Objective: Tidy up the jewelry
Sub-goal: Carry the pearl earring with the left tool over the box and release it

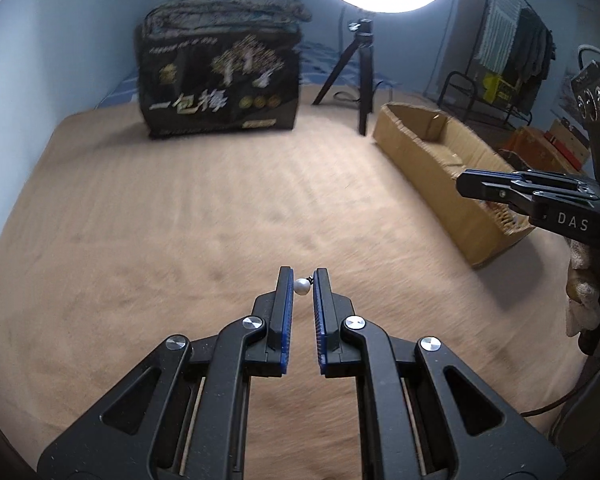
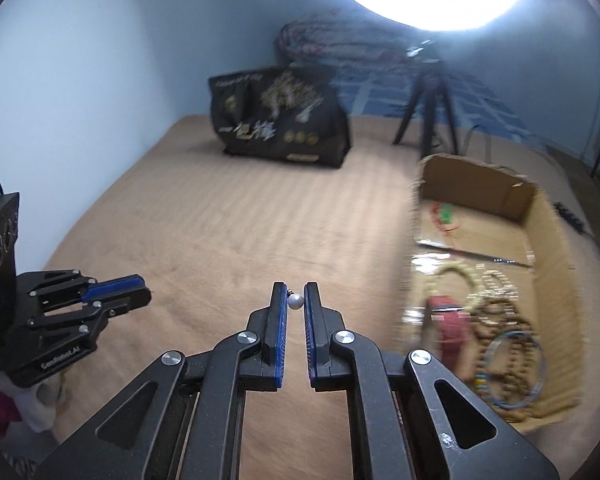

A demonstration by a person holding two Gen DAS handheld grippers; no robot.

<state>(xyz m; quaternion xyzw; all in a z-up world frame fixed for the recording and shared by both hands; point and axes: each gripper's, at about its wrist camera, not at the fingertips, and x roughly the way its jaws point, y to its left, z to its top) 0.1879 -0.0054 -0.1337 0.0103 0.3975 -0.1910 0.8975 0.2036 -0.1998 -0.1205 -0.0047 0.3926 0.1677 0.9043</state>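
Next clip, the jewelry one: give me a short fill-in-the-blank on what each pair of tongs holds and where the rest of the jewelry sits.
1. The left tongs are shut on a white ____ earring.
2. The right tongs hold a matching pearl earring, so both tongs are ____.
3. Bracelets and bead strings lie inside the ____ box.
4. The box rests on a tan ____.

Missing words: pearl; shut; cardboard; blanket

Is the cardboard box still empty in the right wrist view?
No, the cardboard box already holds bead strings and a blue bangle.
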